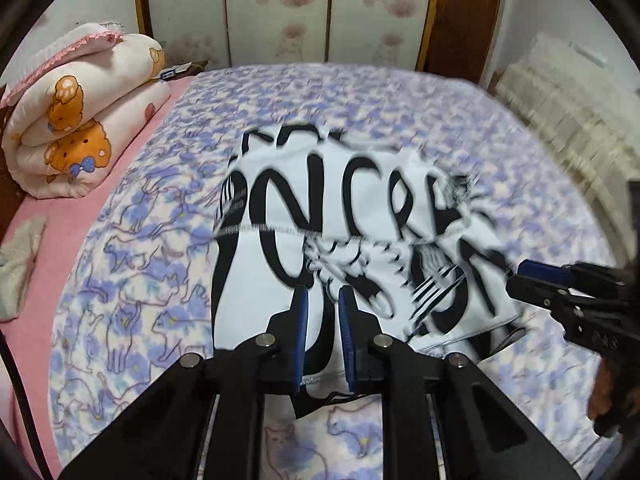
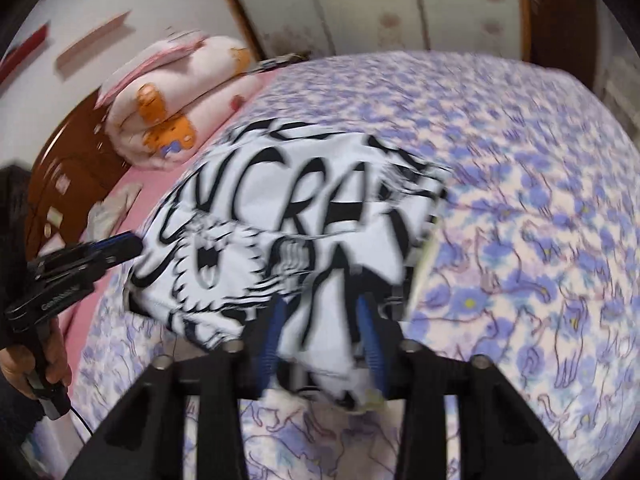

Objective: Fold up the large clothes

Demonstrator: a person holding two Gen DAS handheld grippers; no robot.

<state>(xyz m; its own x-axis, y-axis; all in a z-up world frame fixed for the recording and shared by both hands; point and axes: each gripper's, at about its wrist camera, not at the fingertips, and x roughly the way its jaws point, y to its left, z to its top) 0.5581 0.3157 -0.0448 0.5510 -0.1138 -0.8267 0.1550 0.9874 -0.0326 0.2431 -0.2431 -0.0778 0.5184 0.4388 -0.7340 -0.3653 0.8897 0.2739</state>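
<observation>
A white garment with big black lettering (image 1: 360, 216) lies partly folded on the bed; it also shows in the right wrist view (image 2: 304, 216). My left gripper (image 1: 323, 296) is over its near edge, blue pads a little apart with cloth between them. It shows from the side in the right wrist view (image 2: 134, 246), tip at the garment's left edge. My right gripper (image 2: 322, 308) has the cloth's near right part between its pads, which stand apart. In the left wrist view my right gripper (image 1: 520, 274) touches the garment's right edge. Both views are motion-blurred.
The bed has a purple cat-print cover (image 1: 140, 280) and a pink sheet (image 1: 60, 216) at the left. A rolled bear-print quilt (image 1: 84, 120) lies at the far left. A small pale cloth (image 1: 20, 264) lies on the pink sheet. Floral wardrobe doors (image 1: 280, 12) stand behind the bed.
</observation>
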